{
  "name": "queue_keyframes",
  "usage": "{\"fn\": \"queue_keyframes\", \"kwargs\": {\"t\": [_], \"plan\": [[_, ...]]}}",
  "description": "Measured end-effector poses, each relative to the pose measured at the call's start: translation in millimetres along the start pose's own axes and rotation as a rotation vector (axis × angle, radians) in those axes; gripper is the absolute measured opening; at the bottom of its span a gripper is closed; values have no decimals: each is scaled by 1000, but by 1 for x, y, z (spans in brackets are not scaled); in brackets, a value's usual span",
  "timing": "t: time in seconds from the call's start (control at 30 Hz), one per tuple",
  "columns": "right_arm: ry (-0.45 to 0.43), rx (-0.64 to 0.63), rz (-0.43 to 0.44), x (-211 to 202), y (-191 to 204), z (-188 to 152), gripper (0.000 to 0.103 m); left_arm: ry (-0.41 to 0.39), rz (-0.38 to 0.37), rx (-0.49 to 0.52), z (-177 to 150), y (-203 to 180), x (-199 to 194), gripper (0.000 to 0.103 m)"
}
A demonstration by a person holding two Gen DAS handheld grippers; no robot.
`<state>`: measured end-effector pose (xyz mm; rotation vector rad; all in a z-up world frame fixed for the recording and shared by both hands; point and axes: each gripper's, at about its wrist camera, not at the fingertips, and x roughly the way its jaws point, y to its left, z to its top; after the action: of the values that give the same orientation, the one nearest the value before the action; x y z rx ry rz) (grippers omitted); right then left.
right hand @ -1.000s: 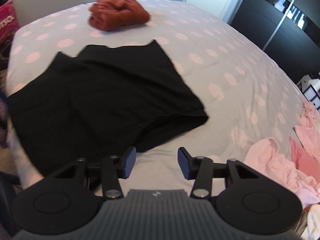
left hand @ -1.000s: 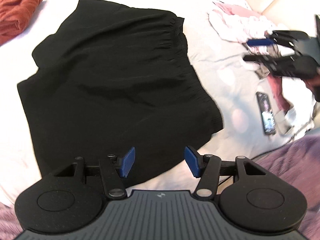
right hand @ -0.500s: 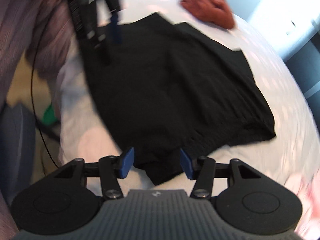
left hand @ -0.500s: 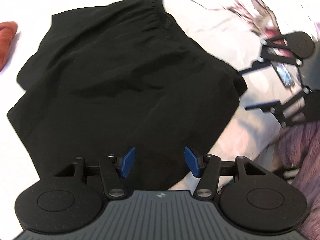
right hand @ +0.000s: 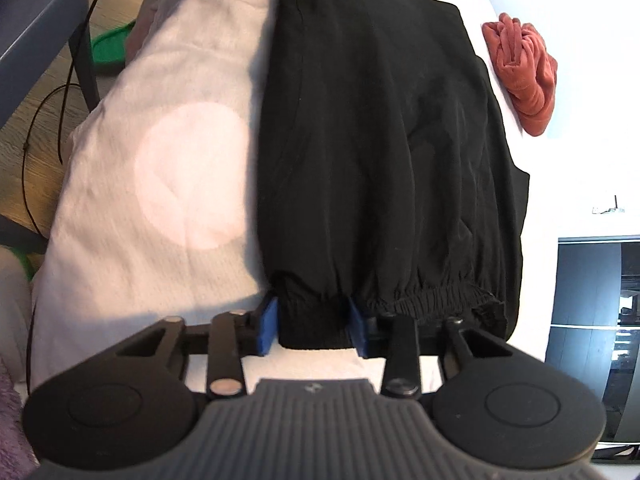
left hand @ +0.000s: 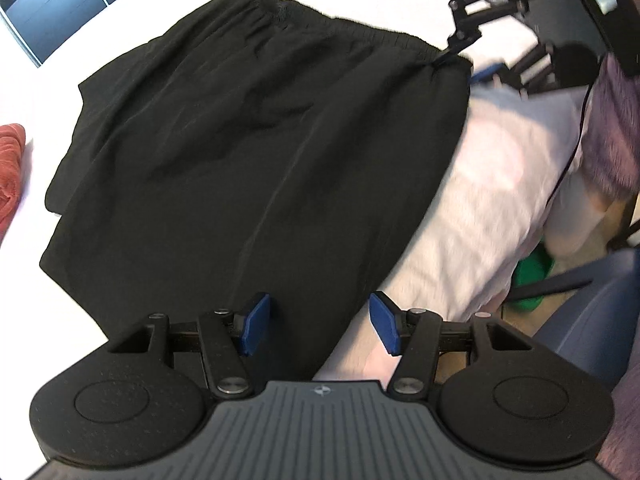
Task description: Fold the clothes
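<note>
Black shorts (left hand: 248, 152) lie spread on the bed, elastic waistband at the far end in the left wrist view. My left gripper (left hand: 318, 328) is open at the near hem corner by the bed's edge, with cloth between its blue pads. In the right wrist view the shorts (right hand: 380, 140) run away from me. My right gripper (right hand: 312, 326) is open, its pads either side of the waistband corner. It also shows in the left wrist view (left hand: 466, 62) at the far waistband corner.
A folded rust-red garment (right hand: 522, 72) lies on the bed beyond the shorts, also at the left edge (left hand: 10, 168). The polka-dot duvet (right hand: 168, 184) drops off at the bed's side. A green object (left hand: 532, 276), a cable and a chair stand on the floor.
Both grippers have moved down onto the shorts. The left came to the hem corner, the right swung round to the waistband corner, and its pads now straddle the cloth.
</note>
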<state>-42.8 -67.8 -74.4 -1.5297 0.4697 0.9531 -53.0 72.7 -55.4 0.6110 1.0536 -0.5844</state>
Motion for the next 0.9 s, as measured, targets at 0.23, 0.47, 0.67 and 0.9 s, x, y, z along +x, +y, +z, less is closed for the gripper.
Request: {"fn": "queue_keyframes", "kwargs": {"t": [0.23,0.47,0.67,0.9], "plan": [[-51,261,74,-26,-42,-5,15,-13,143,120,-20,-21,2,54],[-60,411,184,-29,-67,-17,14,25,392,132,-36,-20,10,54],[-95,592,246,-30,-98,-24,14,53,483,65,-35,-4,13,25],[-82,550,277,-41,-85,-19,13,-32,412,-75,-23,22,-38,0]]}}
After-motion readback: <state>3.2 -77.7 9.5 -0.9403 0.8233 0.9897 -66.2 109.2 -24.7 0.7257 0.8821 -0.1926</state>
